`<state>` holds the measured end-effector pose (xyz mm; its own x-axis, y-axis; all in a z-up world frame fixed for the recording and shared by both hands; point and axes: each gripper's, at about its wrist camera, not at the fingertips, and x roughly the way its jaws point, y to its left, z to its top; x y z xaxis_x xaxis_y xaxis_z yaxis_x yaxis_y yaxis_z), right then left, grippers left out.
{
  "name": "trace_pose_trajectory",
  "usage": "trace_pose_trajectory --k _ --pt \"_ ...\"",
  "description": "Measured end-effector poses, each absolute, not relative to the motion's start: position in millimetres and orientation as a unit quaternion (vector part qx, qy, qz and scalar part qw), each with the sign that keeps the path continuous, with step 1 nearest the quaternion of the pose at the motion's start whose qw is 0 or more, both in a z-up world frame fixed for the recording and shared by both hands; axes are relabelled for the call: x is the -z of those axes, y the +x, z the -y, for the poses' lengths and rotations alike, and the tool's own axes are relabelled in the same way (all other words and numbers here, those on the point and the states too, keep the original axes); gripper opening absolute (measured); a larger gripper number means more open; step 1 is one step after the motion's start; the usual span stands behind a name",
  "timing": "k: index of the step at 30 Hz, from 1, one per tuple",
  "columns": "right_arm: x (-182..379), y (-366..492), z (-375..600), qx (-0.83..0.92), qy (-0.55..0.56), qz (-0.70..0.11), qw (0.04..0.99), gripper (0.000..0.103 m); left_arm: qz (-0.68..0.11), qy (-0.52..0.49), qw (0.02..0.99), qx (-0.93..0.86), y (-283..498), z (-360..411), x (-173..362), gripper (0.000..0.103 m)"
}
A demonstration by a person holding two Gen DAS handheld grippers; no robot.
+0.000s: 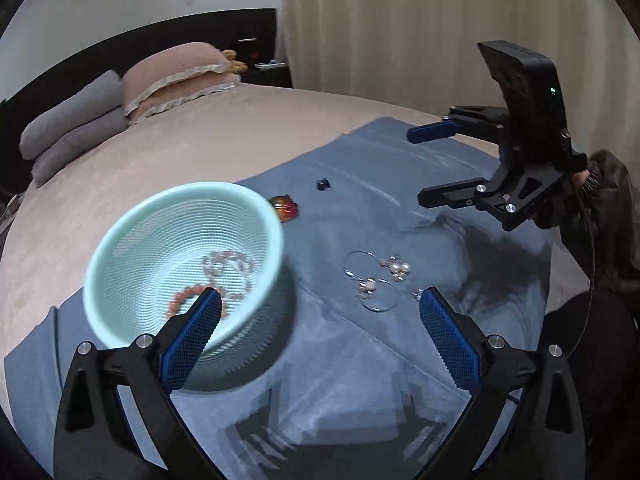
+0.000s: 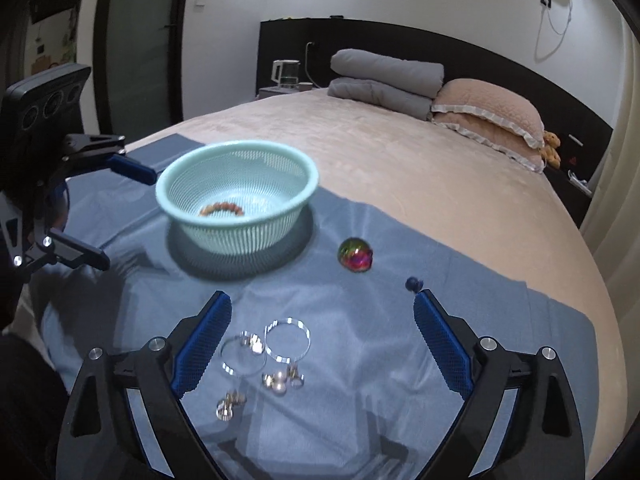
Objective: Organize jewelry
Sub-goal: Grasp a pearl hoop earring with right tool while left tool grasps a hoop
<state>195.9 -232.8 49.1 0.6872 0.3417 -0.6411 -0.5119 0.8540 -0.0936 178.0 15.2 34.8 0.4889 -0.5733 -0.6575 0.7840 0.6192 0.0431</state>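
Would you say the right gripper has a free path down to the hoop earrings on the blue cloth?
Probably yes: the right gripper is open above the hoop earrings, with nothing over them and the basket off to the side.

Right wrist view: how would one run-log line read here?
left: open, empty | right: open, above earrings | basket: holds bracelets | cloth: earrings, ball, blue bead

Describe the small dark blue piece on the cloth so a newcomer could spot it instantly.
Start at the mint mesh basket on the blue cloth. Just beyond it sits an iridescent ball; the small dark blue bead lies alone past that ball. Unlike the silver hoops and pearls, it's tiny, dark and matte.
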Motion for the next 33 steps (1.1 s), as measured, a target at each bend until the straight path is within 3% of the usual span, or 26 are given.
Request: trace_pose_trajectory --k 2,3,4,7,13,14,15,16,19,21,33 --pt "-28 187 241 -0.239 -0.137 -0.339 0.9 0.073 -0.306 0.194 0.827 0.431 168 4 -20 0.096" --pt "-17 185 245 -0.236 -0.136 -0.353 0.895 0.06 -0.308 0.204 0.818 0.44 166 12 -11 0.093" --pt "-6 186 248 -0.236 -0.127 -0.368 0.891 0.056 -0.314 0.213 0.81 0.447 164 22 -2 0.086" --pt "14 188 253 -0.255 -0.089 -0.387 0.882 0.045 -0.342 0.229 0.791 0.452 172 48 24 0.082" --pt "31 200 227 -0.288 -0.109 -0.389 0.868 0.042 -0.382 0.213 0.78 0.448 204 68 48 0.079" --pt "34 204 223 -0.29 -0.113 -0.394 0.865 0.038 -0.385 0.211 0.779 0.448 209 70 50 0.079" --pt "39 207 220 -0.292 -0.117 -0.401 0.861 0.028 -0.388 0.212 0.778 0.447 214 71 52 0.077" --pt "41 207 217 -0.295 -0.118 -0.403 0.858 0.023 -0.394 0.213 0.775 0.445 218 72 55 0.07" --pt "42 207 215 -0.29 -0.115 -0.399 0.862 0.019 -0.403 0.203 0.77 0.451 227 72 61 0.06" --pt "42 205 217 -0.285 -0.109 -0.4 0.864 0.019 -0.405 0.194 0.768 0.457 226 75 61 0.048" --pt "2 177 251 -0.256 -0.08 -0.364 0.892 0.018 -0.393 0.157 0.782 0.458 205 57 36 0.048"
